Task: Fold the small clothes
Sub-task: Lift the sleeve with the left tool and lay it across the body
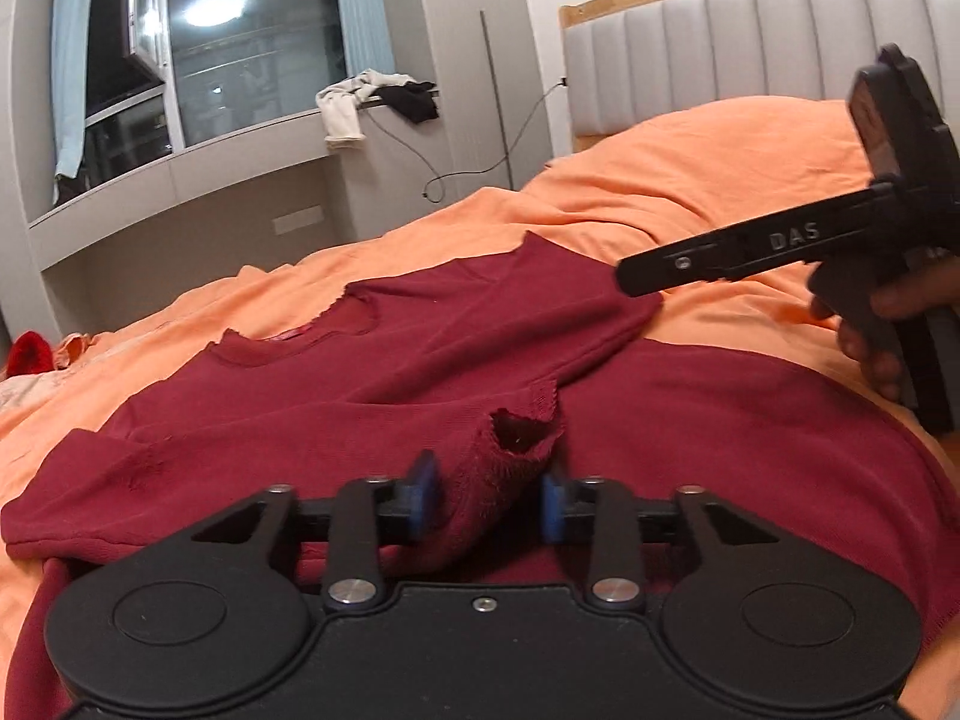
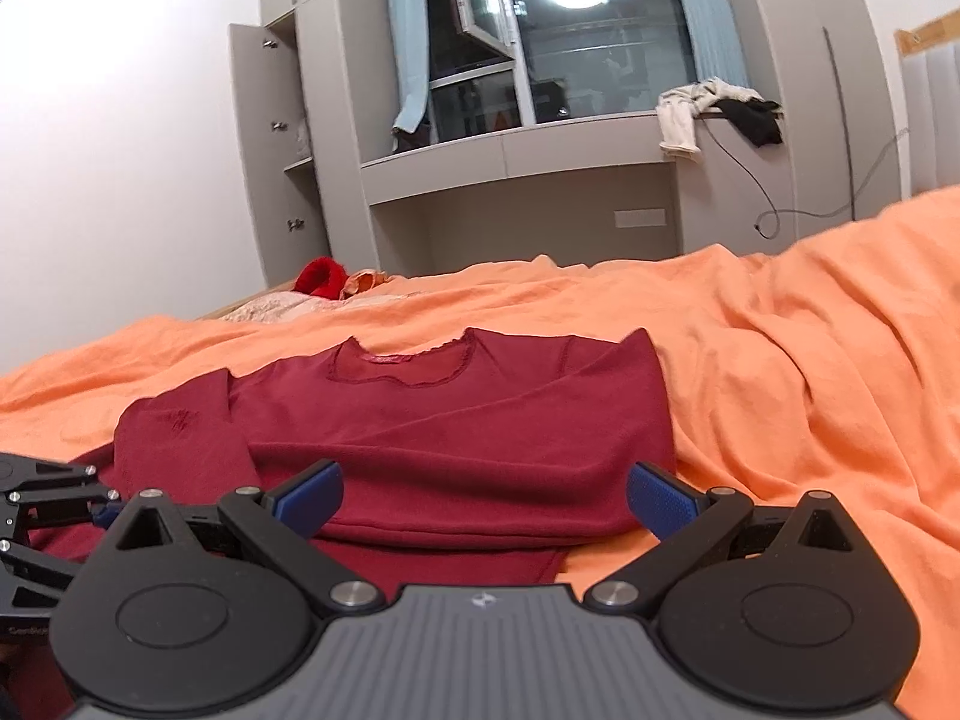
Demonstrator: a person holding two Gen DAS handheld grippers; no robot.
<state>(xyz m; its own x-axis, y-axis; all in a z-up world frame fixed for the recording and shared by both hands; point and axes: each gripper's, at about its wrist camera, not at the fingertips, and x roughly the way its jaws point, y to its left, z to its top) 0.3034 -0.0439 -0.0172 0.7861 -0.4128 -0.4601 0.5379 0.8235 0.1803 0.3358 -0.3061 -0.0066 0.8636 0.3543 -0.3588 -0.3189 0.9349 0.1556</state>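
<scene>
A dark red long-sleeved top (image 1: 372, 372) lies on the orange bedcover (image 1: 690, 180), neck hole away from me, its right sleeve folded across the chest. My left gripper (image 1: 491, 501) has its blue pads around that sleeve's cuff (image 1: 516, 450), with a gap still on each side. In the right wrist view the top (image 2: 468, 420) lies flat, and my right gripper (image 2: 485, 501) is wide open just above its near folded edge, holding nothing. The right gripper (image 1: 645, 276) also shows in the left wrist view, over the top's right shoulder.
A grey padded headboard (image 1: 750, 42) stands at the right. A window ledge (image 2: 516, 144) with white and black clothes (image 2: 714, 105) runs behind the bed. A red item (image 2: 318, 279) lies at the bed's far edge. An open grey cupboard (image 2: 270, 144) stands at left.
</scene>
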